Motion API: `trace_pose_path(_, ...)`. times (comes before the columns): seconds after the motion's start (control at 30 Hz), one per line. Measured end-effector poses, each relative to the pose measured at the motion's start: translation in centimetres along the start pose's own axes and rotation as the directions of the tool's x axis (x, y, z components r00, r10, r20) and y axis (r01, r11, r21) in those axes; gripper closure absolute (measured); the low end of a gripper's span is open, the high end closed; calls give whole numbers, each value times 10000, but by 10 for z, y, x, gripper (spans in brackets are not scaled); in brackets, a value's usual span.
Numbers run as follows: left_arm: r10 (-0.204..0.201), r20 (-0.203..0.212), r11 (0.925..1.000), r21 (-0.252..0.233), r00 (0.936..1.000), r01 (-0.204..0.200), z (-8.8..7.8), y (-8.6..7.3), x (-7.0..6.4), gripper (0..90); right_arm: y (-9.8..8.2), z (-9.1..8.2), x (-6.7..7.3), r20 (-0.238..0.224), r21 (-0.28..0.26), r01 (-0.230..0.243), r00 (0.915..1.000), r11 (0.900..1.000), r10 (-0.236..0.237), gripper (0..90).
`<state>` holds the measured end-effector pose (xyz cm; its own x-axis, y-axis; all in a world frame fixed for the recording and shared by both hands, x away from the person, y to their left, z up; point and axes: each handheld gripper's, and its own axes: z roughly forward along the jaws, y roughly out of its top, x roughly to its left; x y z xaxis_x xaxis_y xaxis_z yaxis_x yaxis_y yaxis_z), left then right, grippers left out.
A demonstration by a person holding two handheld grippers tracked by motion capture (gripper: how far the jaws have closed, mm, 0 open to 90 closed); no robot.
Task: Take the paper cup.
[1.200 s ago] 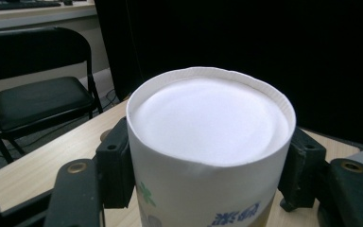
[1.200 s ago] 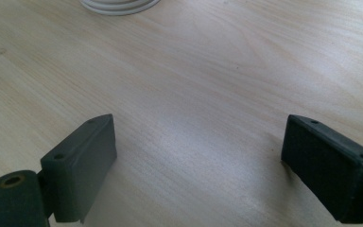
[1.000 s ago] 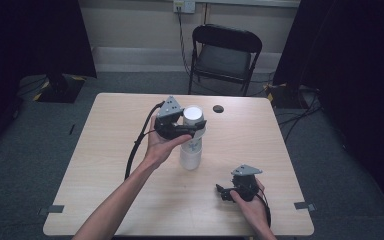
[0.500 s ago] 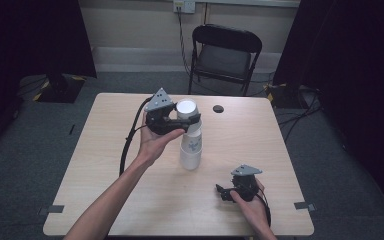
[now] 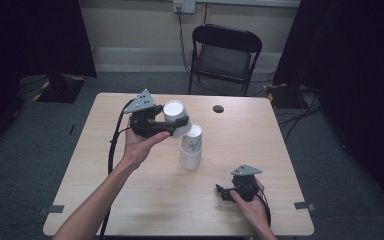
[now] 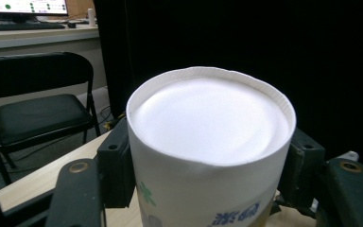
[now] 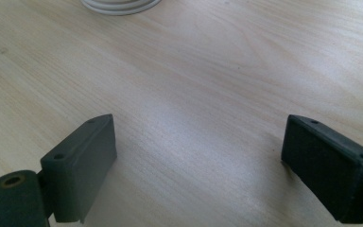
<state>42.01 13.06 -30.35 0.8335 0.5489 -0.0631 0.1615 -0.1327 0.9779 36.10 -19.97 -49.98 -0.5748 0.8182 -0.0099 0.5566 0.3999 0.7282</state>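
My left gripper [image 5: 176, 126] is shut on a white paper cup [image 5: 175, 116], held upside down and tilted above the table [image 5: 105, 190]. In the left gripper view the cup [image 6: 208, 142] sits between both jaws, its recessed base up and blue and green print on its side. Just to its right a stack of upside-down cups [image 5: 191, 149] stands on the table, apart from the held one. My right gripper [image 5: 222, 192] rests open on the table near the front right. Bare wood lies between its jaws in the right gripper view [image 7: 198, 156], with the stack's rim [image 7: 118, 5] farther ahead.
A small black round object [image 5: 218, 108] lies near the table's far edge. A black folding chair [image 5: 225, 55] stands beyond the table. Cables trail from both grippers, the left one over the table's left half.
The left gripper has pulled the top cup off the stack, carrying it up and to the left and tilting it. The stack's own top now shows. The right gripper has stayed put.
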Motion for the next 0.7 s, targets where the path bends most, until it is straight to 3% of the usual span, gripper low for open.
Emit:
trace_pose_path(0.23,-404,309,9985,372,9987,393,-15,-15,1,349,0,0,0,-2,-5,0,10000,10000,0,105)
trace_pose_path(0.3,-560,437,9982,258,9975,549,-20,-19,1,348,0,0,0,-4,-1,-1,10000,10000,1,105)
trace_pose_path(0.47,-726,464,9965,458,9963,705,-27,-26,2,349,0,0,0,-7,-3,-1,10000,10000,1,105)
trace_pose_path(0.7,-1568,383,9867,494,9869,1549,-36,-46,5,348,0,0,1,-89,-17,23,10000,10000,-23,106)
